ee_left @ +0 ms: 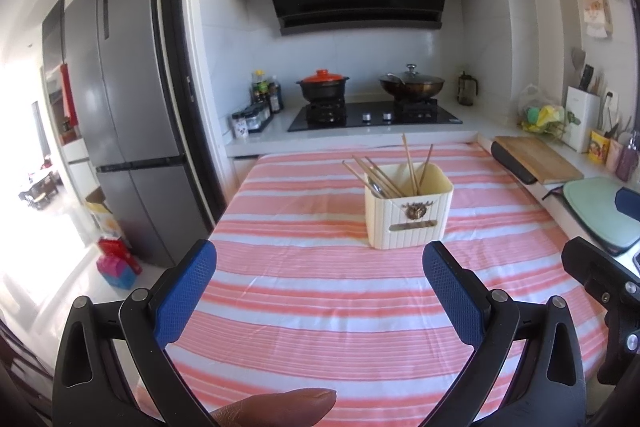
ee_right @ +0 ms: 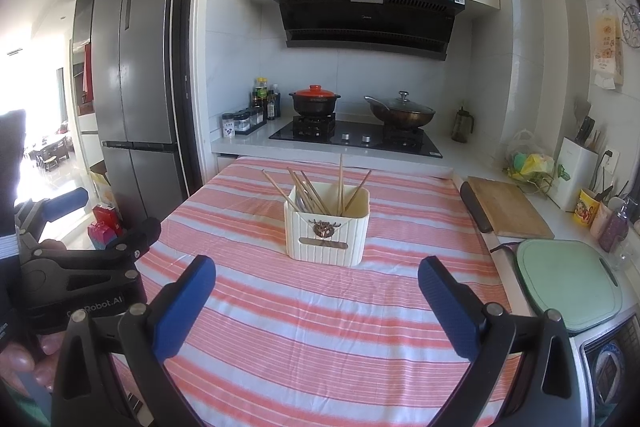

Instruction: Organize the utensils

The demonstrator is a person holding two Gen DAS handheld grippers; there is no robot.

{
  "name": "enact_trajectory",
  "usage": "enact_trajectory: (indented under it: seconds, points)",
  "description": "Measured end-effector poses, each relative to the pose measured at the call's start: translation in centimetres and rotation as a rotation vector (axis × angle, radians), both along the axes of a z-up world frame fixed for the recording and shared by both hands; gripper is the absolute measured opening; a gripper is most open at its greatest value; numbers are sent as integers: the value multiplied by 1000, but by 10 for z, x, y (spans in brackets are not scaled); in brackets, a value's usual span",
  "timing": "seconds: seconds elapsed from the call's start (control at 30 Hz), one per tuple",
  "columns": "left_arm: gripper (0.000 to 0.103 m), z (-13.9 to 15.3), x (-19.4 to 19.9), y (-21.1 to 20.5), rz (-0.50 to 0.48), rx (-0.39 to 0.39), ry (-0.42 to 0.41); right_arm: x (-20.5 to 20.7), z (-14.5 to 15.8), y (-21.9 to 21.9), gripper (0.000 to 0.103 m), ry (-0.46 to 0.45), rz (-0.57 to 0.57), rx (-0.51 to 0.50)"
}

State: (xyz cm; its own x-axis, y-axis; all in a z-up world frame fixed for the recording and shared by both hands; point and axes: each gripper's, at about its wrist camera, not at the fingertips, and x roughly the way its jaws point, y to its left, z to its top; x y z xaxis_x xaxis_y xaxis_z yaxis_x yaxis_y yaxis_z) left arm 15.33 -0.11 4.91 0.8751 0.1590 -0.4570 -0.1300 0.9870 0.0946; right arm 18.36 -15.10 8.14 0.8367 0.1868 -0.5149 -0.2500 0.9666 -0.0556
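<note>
My left claw [ee_left: 320, 291]: spread apart, empty, near the holder.
My right claw [ee_right: 316, 301]: likewise.
Holder [ee_left: 408, 215]: chopsticks [ee_left: 384, 175] standing inside, on the striped counter [ee_left: 320, 307].

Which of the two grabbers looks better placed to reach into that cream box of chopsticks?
Probably the right gripper: in its view the cream box sits almost dead ahead, between its open fingers. For the left gripper, also open, the box lies off toward its right finger. The difference is small.
</note>
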Motion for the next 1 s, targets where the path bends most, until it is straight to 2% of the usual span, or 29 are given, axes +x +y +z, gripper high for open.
enact_trajectory:
  seconds: [1.0]
  points:
    - [103,0,0,-2,-9,-1,-12,-2,-3,-1,103,9,0,5]
